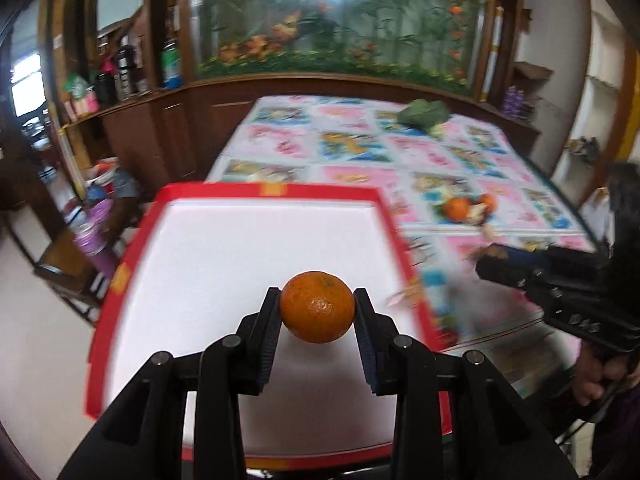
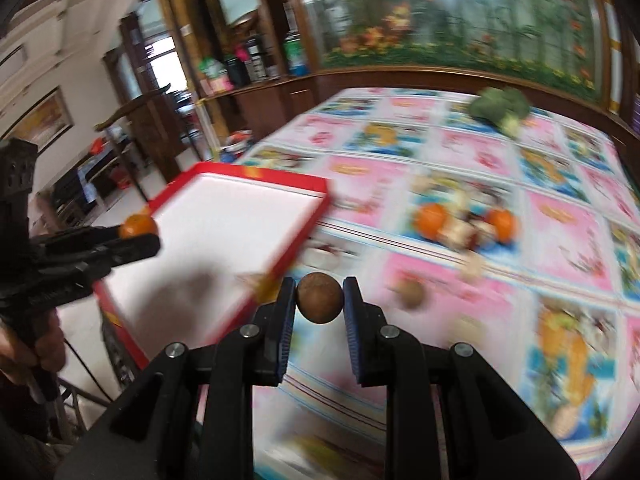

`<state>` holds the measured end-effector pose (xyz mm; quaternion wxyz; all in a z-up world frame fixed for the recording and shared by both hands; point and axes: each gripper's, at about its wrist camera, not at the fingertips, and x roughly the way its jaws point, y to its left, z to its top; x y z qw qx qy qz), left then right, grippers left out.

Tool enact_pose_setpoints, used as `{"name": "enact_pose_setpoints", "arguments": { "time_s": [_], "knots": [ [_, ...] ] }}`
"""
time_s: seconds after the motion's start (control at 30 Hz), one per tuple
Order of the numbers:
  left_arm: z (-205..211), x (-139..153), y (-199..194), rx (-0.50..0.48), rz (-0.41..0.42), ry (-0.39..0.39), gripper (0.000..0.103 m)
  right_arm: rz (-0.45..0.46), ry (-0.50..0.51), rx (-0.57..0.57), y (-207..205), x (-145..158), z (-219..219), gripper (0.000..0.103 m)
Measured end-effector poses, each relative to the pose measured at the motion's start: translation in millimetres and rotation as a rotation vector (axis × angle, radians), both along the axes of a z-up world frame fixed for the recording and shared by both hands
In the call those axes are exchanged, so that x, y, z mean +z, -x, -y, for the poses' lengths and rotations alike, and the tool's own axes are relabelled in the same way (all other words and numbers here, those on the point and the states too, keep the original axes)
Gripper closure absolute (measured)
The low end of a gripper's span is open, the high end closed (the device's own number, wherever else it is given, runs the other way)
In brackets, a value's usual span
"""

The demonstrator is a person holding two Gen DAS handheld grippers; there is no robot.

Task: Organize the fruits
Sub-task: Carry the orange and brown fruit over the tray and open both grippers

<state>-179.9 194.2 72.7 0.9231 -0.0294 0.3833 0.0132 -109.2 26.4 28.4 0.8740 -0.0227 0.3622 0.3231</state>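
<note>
So the left gripper had its jaws clamped on an orange, holding it up over the white inside of a red-rimmed tray, and the fruit wasn't touching the tray floor as far as I could tell. The tray's near edge was hidden behind the gripper body. Over on the right wrist view, the right gripper was pinching a small round brown fruit between its pads, raised above the patterned tablecloth just beside the tray's corner. Honestly couldn't say what kind of fruit it was. A similar brown one sat on the cloth just past it, but it was smeared by blur. Further out, two more oranges lay on the cloth with some pale bits between them, too blurry to identify. Way at the far side of the table there was a head of broccoli. Behind that, a big flower mural and a shelf of bottles, all soft and hard to read.
</note>
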Motion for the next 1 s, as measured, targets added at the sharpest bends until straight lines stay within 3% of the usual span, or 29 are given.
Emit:
{"name": "enact_pose_setpoints", "arguments": {
  "time_s": [0.3, 0.67, 0.73, 0.77, 0.8, 0.87, 0.93, 1.0],
  "knots": [
    [-45, -32, 9, 0.111, -0.076, -0.026, 0.068, -0.034, 0.046, 0.214, 13, -16, -108, 0.077],
    [-52, -46, 11, 0.127, -0.114, -0.046, 0.067, -0.126, 0.137, 0.259, 16, -47, -142, 0.077],
    [-52, -48, 10, 0.130, -0.128, -0.033, 0.064, -0.112, 0.147, 0.259, 19, -46, -142, 0.077],
    [-52, -47, 10, 0.133, -0.129, -0.031, 0.055, -0.110, 0.151, 0.260, 19, -46, -142, 0.077],
    [-53, -47, 10, 0.143, -0.134, -0.031, 0.041, -0.112, 0.154, 0.263, 19, -46, -142, 0.076],
    [-55, -45, 12, 0.159, -0.127, -0.025, 0.029, -0.124, 0.154, 0.263, 19, -45, -140, 0.071],
    [-55, -41, 13, 0.172, -0.115, -0.020, 0.029, -0.119, 0.135, 0.250, 17, -40, -132, 0.060],
    [-55, -37, 14, 0.173, -0.103, -0.009, 0.029, -0.091, 0.085, 0.229, 15, -30, -116, 0.058]
  ]
}}
